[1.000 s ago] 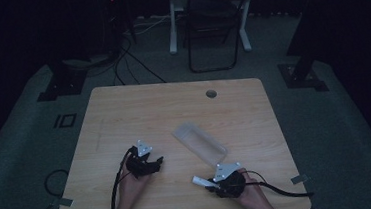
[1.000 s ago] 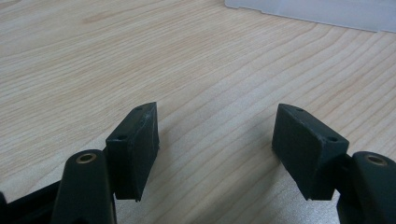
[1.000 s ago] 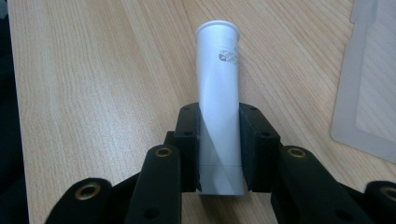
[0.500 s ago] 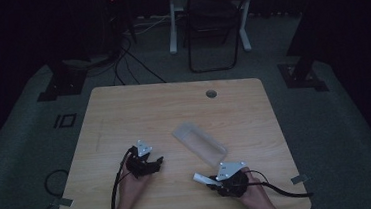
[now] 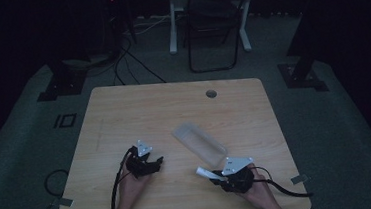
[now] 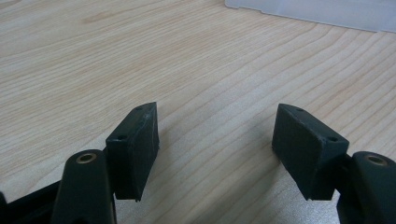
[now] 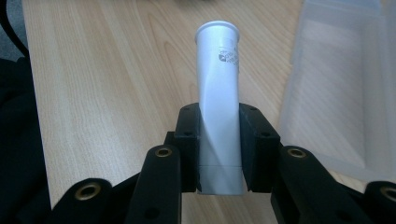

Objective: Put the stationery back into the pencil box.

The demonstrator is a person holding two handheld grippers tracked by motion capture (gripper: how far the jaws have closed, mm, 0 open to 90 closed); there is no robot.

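In the right gripper view, two black jaws pinch a white tube [image 7: 219,112] by its flattened end near the bottom centre of the frame, and the tube's round cap end points up toward the top centre. To the right of the tube, along the right edge of that frame, lies a clear plastic box [image 7: 336,93], apart from the tube. In the left gripper view, the jaws stand spread wide with nothing between them, bare wooden table [image 6: 140,51] under them. In the high view, the right gripper [image 5: 218,176] sits at the lower right of the table with the tube sticking out to its left, the left gripper [image 5: 158,162] rests at lower centre left, and the box lies between and slightly above them.
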